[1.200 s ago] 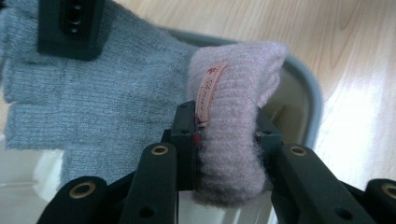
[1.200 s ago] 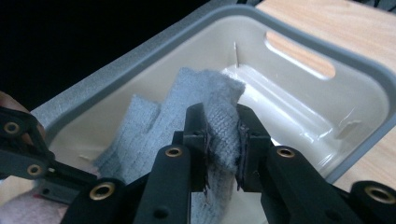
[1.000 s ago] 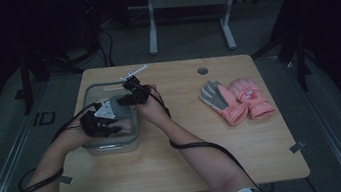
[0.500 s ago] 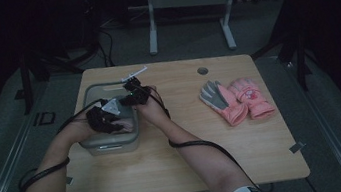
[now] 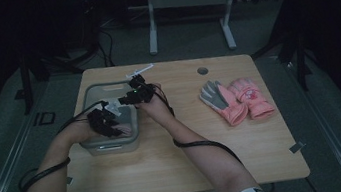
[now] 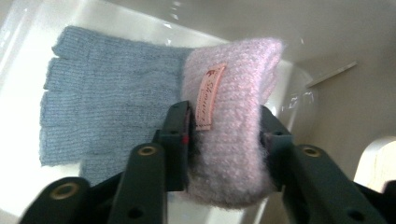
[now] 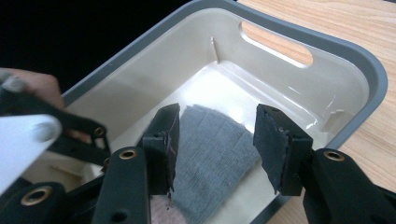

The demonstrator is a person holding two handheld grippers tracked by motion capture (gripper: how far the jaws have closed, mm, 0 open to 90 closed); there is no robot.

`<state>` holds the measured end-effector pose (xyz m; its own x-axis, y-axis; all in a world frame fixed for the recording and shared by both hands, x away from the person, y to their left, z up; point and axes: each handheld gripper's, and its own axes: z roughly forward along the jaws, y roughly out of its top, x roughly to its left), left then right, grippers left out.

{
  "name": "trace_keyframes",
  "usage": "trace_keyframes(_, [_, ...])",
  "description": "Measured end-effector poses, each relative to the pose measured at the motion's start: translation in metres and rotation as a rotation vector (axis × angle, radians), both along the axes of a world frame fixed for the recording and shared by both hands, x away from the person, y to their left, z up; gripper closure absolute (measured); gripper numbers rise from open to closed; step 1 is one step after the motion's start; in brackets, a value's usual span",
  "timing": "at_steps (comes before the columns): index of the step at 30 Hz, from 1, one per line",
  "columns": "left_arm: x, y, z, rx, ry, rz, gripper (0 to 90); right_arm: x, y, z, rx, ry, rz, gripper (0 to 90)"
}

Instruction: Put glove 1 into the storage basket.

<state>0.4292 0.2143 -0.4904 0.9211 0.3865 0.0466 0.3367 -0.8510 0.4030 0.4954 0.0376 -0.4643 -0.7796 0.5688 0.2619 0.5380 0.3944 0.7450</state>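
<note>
Over at the left side of the wooden table (image 5: 179,170), a person is working both hands inside a grey-rimmed plastic bin (image 5: 88,94). Down in that bin, the left gripper (image 6: 226,128) is clamping its jaws on the fuzzy pink cuff (image 6: 233,135) of a knitted glove (image 6: 107,112); the blue-grey fingerless part of this glove is lying flat on the bin's pale floor, while the cuff, with a small pink label (image 6: 208,95) sewn on it, is standing up between the jaw pads. From the high view, the left gripper (image 5: 104,123) is sitting low over the bin's near half.

Just beside it, the right gripper (image 7: 215,140) is hovering above the same bin with its jaws spread apart and gripping nothing; the grey knit is showing through the gap between them, and the bin's handle slot (image 7: 275,42) is lying farther off. From above, this gripper (image 5: 133,95) is hanging over the bin's right edge.

Well apart on the right half of the table, a pair of pink gloves (image 5: 237,99) is lying side by side, one grey palm up.
</note>
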Motion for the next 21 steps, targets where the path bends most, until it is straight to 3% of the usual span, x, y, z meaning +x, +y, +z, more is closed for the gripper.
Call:
trace_keyframes(2, [0.000, 0.001, 0.000, 0.000, 0.011, 0.039, 46.7, -0.003, -0.003, 0.002, 0.009, -0.005, 0.017, 47.5])
trace_keyframes(4, [0.000, 0.003, 0.002, -0.019, 0.033, 0.115, 34.2, -0.007, -0.006, 0.002, 0.009, -0.015, 0.030, 44.4])
trace_keyframes(5, [0.000, 0.005, 0.005, -0.027, 0.022, 0.136, 28.5, -0.008, -0.008, 0.002, 0.007, -0.014, 0.032, 40.8])
trace_keyframes(8, [-0.004, 0.011, 0.016, -0.090, 0.014, 0.170, 12.6, -0.010, -0.015, 0.004, 0.012, -0.009, 0.044, 31.8])
trace_keyframes(13, [-0.012, 0.012, 0.033, -0.202, -0.057, 0.213, 7.2, -0.014, -0.030, 0.009, 0.051, -0.031, 0.074, 23.9])
trace_keyframes(16, [-0.017, 0.008, 0.040, -0.257, -0.084, 0.220, 7.1, -0.018, -0.038, 0.013, 0.043, -0.052, 0.071, 21.6])
trace_keyframes(21, [-0.022, -0.006, 0.046, -0.291, -0.107, 0.232, 7.1, -0.023, -0.052, 0.018, 0.043, -0.069, 0.089, 20.9])
